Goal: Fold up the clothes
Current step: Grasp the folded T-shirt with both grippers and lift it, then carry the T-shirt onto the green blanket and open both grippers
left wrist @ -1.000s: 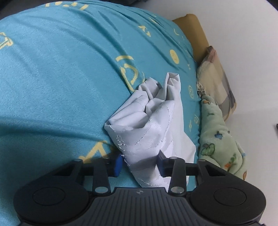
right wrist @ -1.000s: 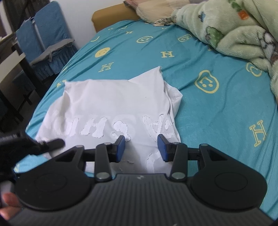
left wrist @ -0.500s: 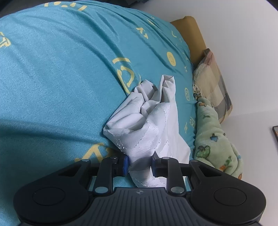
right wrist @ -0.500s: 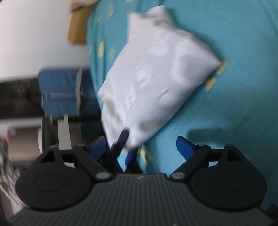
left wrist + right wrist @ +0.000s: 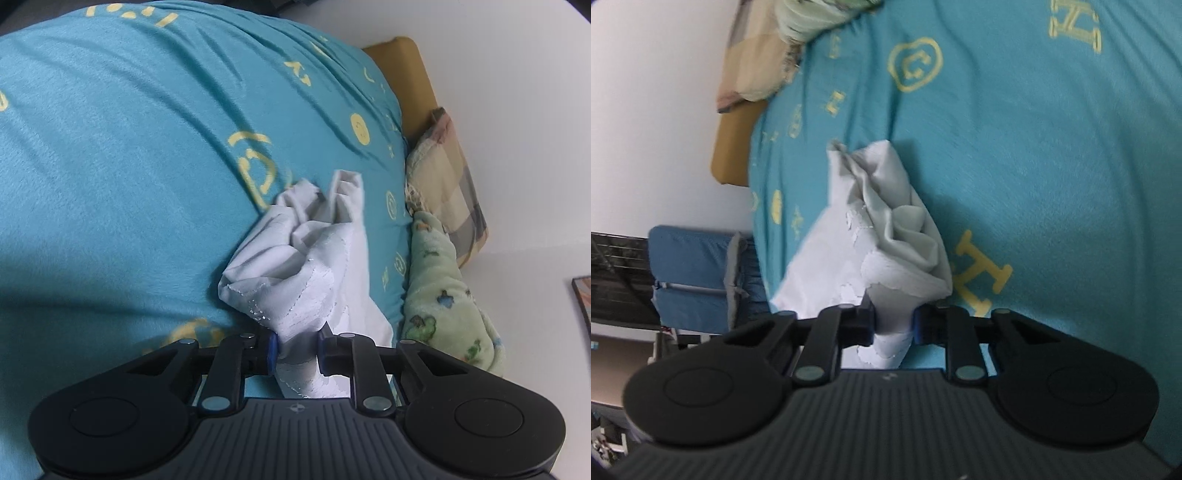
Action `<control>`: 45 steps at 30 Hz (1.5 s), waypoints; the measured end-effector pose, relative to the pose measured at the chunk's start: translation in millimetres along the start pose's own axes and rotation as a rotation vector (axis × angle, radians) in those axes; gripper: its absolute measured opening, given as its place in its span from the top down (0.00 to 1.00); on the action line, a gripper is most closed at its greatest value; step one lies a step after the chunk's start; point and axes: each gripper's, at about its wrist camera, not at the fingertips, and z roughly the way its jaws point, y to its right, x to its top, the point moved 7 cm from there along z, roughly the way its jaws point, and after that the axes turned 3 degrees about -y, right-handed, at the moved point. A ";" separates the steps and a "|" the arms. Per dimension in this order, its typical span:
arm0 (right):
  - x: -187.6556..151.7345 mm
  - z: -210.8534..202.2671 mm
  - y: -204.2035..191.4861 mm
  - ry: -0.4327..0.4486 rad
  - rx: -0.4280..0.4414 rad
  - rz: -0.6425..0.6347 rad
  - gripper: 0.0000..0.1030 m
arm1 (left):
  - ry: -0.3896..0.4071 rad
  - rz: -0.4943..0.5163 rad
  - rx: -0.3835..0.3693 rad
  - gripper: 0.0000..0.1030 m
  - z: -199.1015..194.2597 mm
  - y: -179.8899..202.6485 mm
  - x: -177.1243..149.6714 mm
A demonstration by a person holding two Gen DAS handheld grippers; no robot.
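A bunched white printed cotton garment [image 5: 314,266] is pinched between the blue pads of the left gripper [image 5: 295,350], its bulk trailing ahead over the teal patterned bedsheet [image 5: 110,184]. Another edge is clamped by the right gripper [image 5: 894,325]. A lift-and-fold step is judged in hand; next, both held edges need carrying level and laying flat.

white garment [image 5: 314,266], teal yellow-printed bedsheet [image 5: 110,166]
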 end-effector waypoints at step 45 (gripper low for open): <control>360.8 -245.6 79.3 0.626 -0.149 -0.242 0.77 | -0.313 0.970 -0.221 0.79 271.3 418.0 -350.4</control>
